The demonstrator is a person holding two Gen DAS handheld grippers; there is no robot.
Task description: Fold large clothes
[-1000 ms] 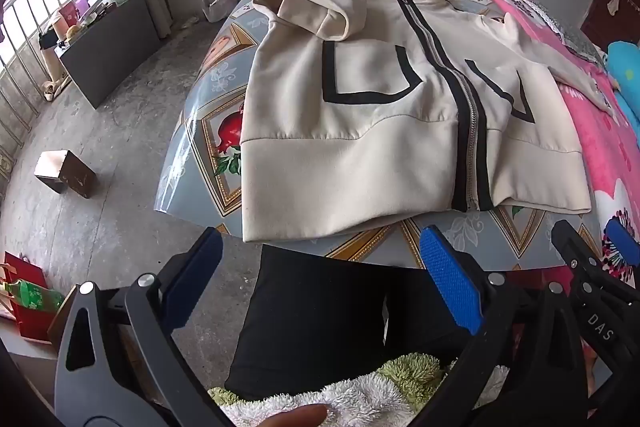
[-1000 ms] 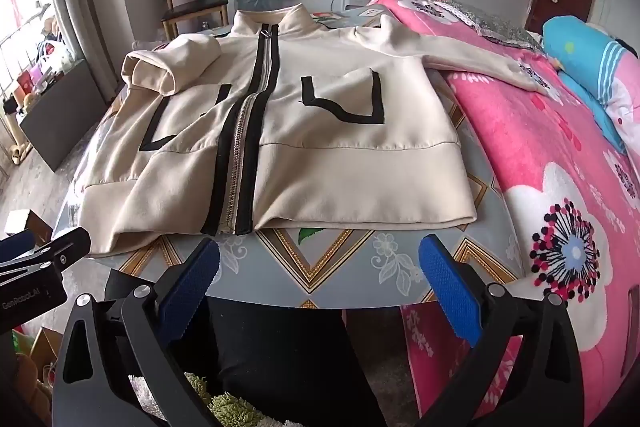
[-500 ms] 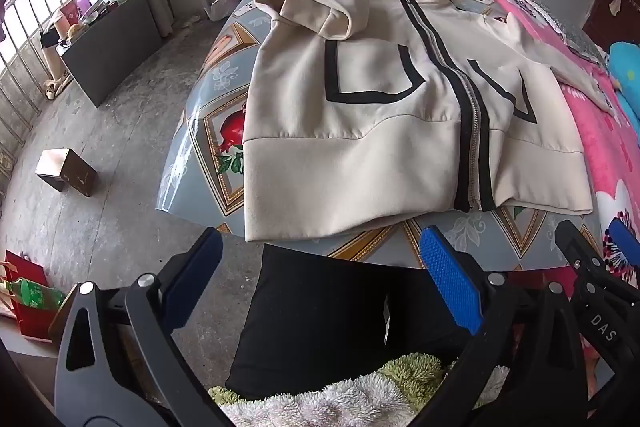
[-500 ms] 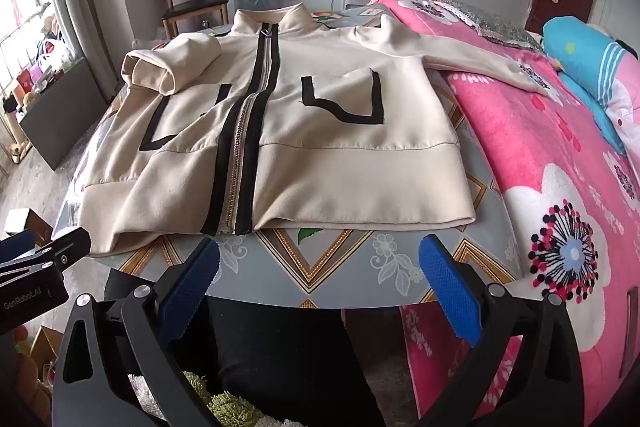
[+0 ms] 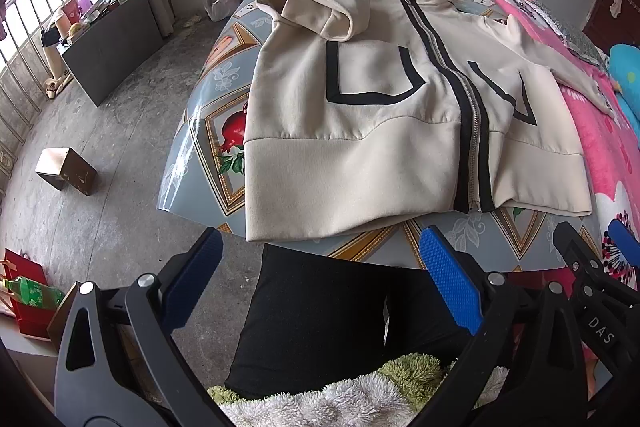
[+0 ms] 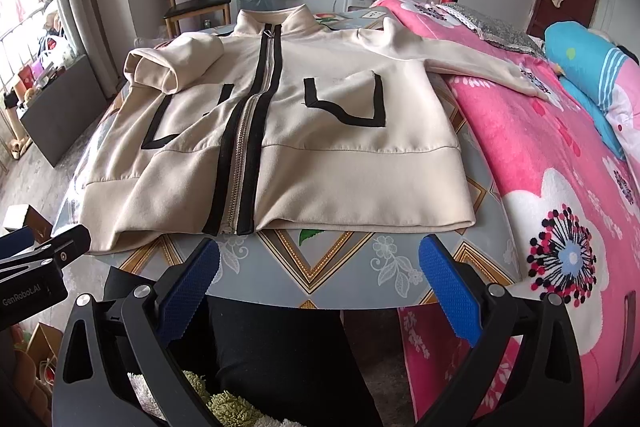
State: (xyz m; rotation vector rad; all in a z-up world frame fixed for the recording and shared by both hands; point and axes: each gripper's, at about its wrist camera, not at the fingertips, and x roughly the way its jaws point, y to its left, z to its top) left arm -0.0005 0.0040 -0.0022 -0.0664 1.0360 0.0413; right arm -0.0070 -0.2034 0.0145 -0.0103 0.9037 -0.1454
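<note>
One cream jacket (image 6: 280, 131) covers the patterned table (image 6: 320, 259) beside a pink bed (image 6: 540, 155).

"DAS" on right gripper (image 5: 598, 291) body, seen from left wrist cam. "GenRobot.AI" on left gripper (image 6: 38, 267) body, right wrist cam.

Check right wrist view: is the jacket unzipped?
No, the jacket lies zipped from hem to collar, zipper closed between the black strips.

The fingertip at the left view's bottom edge has gone; nothing else changed.
</note>
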